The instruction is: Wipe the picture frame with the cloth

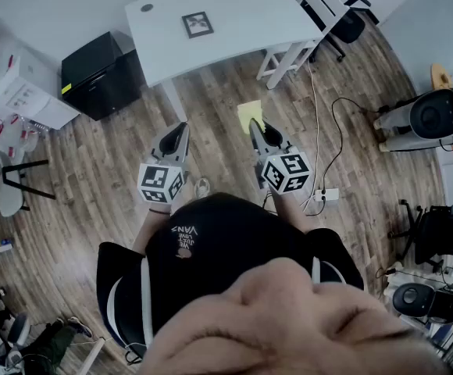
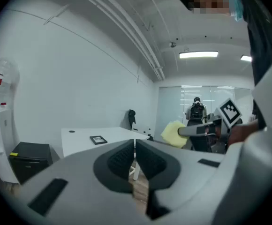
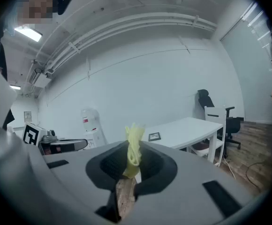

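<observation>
A small dark picture frame (image 1: 197, 24) lies flat on the white table (image 1: 234, 30) ahead of me; it also shows as the frame (image 2: 98, 139) and the frame (image 3: 154, 136) on that table. My right gripper (image 1: 255, 123) is shut on a yellow cloth (image 1: 249, 112), which sticks up between its jaws as the cloth (image 3: 134, 146) and appears as the cloth (image 2: 174, 134) from the left. My left gripper (image 1: 181, 127) is shut with nothing in it, the jaws touching at the tips (image 2: 134, 146). Both grippers hang over the wooden floor, short of the table.
A black cabinet (image 1: 101, 73) stands left of the table, a white chair (image 1: 304, 22) and a black office chair (image 1: 344, 18) at its right. Cables and a power strip (image 1: 324, 196) lie on the floor to my right. A water dispenser (image 3: 90, 125) stands by the wall.
</observation>
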